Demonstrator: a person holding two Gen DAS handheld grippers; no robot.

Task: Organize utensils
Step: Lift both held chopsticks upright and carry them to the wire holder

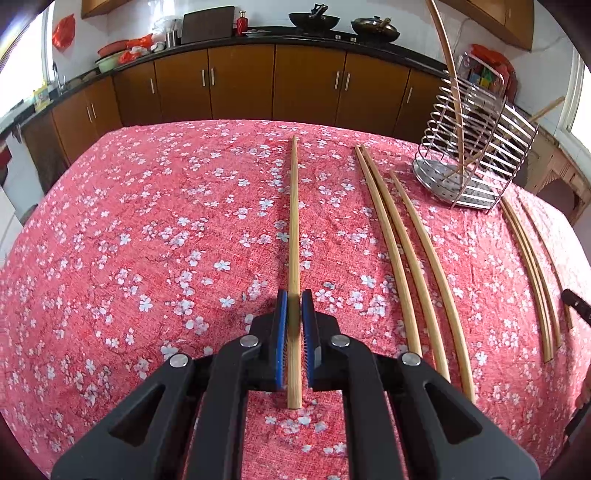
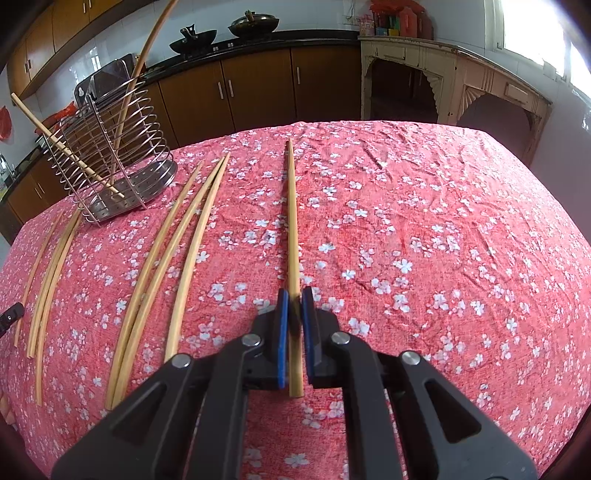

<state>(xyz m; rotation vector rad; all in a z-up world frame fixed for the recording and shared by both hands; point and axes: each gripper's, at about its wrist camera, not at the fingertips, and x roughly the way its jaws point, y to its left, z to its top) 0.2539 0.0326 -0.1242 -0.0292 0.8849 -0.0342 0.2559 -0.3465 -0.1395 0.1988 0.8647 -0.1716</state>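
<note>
Wooden chopsticks lie on a red floral tablecloth (image 1: 147, 229). My left gripper (image 1: 294, 299) has its blue pads on both sides of one chopstick (image 1: 294, 221) lying on the cloth, with a small gap on each side. My right gripper (image 2: 294, 297) straddles another chopstick (image 2: 293, 221) the same way. A wire utensil holder (image 1: 476, 158) stands at the far right in the left view and at the far left in the right wrist view (image 2: 110, 158). It holds two chopsticks (image 2: 129, 92) leaning upright.
Three loose chopsticks (image 1: 406, 258) lie between the grippers, and several more (image 1: 532, 273) lie near the holder. Brown kitchen cabinets (image 1: 240, 85) with woks (image 1: 314, 18) on the counter stand behind the table. A white side table (image 2: 443, 74) is at the back right.
</note>
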